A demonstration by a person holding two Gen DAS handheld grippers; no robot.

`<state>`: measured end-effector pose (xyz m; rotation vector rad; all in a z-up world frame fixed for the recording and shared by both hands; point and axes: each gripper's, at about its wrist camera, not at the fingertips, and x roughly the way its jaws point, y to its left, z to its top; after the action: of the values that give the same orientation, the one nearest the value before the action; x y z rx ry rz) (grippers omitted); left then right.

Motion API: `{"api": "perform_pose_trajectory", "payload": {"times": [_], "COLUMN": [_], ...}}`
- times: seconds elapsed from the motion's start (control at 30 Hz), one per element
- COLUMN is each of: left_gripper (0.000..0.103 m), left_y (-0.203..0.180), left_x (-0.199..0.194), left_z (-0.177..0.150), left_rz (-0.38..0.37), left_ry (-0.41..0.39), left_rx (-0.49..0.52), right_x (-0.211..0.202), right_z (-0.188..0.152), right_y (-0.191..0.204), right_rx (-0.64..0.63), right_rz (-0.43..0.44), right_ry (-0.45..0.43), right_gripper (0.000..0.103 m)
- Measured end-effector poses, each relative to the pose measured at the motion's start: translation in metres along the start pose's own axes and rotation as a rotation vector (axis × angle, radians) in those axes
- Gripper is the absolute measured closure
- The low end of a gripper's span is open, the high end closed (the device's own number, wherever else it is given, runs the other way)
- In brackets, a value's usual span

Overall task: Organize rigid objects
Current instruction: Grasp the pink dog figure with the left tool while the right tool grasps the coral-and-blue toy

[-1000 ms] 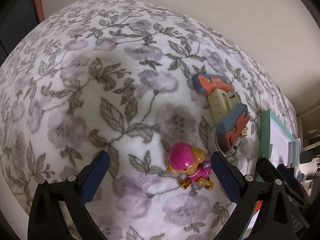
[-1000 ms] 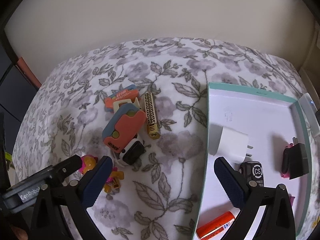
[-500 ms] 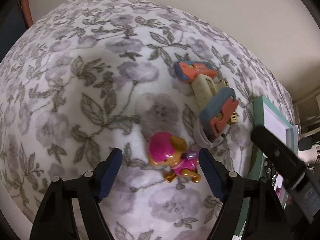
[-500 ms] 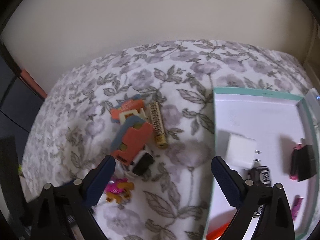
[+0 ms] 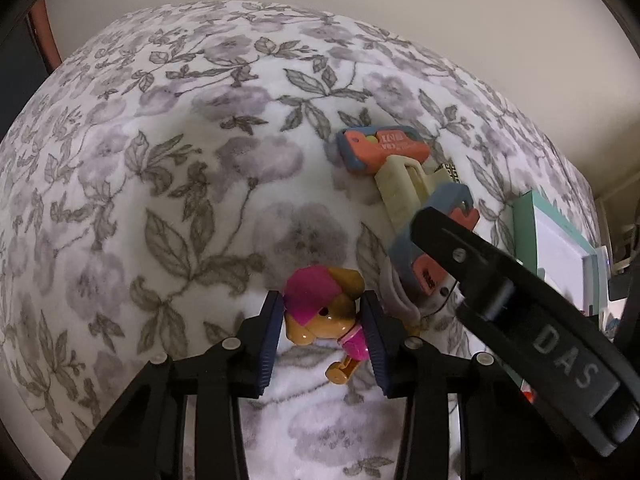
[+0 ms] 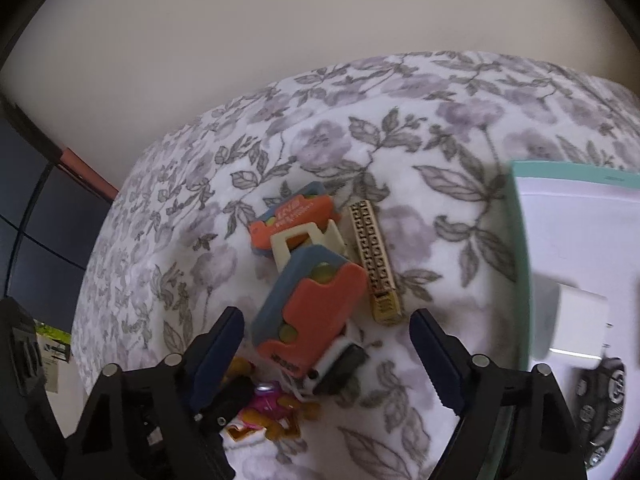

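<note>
Left gripper (image 5: 322,326) jaws, just closing, clamped on pink-capped tan plastic puppy figure (image 5: 322,306); right gripper (image 6: 326,346) apart, at three o'clock.

left hand-held gripper (image 5: 322,330) narrowed, right hand-held gripper (image 6: 326,354) wide

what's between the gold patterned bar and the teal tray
Only bare flowered cloth lies between the gold bar and the tray, seen in the right wrist view.

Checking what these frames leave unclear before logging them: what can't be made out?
- Toy dog: left wrist view, body hidden behind the left tongs; contact unclear.
- Orange-and-blue toy: partly covered by the right tongs' arm.
- Box contents: right wrist view, blurred and cut off by the edge.
</note>
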<state>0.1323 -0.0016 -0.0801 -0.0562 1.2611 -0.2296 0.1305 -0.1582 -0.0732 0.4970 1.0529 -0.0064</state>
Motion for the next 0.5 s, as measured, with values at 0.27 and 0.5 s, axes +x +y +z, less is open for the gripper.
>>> {"api": "perform_pose_trajectory", "payload": {"times": [0.27,0.5], "left_gripper": [0.051,0.043], "left_y": [-0.008,-0.005], "left_x": [0.002,0.002], "left_z": [0.002,0.0], "left_rz": [0.04,0.054], "left_ry": [-0.011,-0.014], "left_rx": [0.047,0.031], "right_x": [0.006,0.009], "right_z": [0.004,0.001], "right_y": [0.009,0.01], "right_rx": [-0.034,-0.039], "right_rz": [-0.02,0.037], "right_ry": [-0.013,0.031], "right_gripper": [0.038,0.047]}}
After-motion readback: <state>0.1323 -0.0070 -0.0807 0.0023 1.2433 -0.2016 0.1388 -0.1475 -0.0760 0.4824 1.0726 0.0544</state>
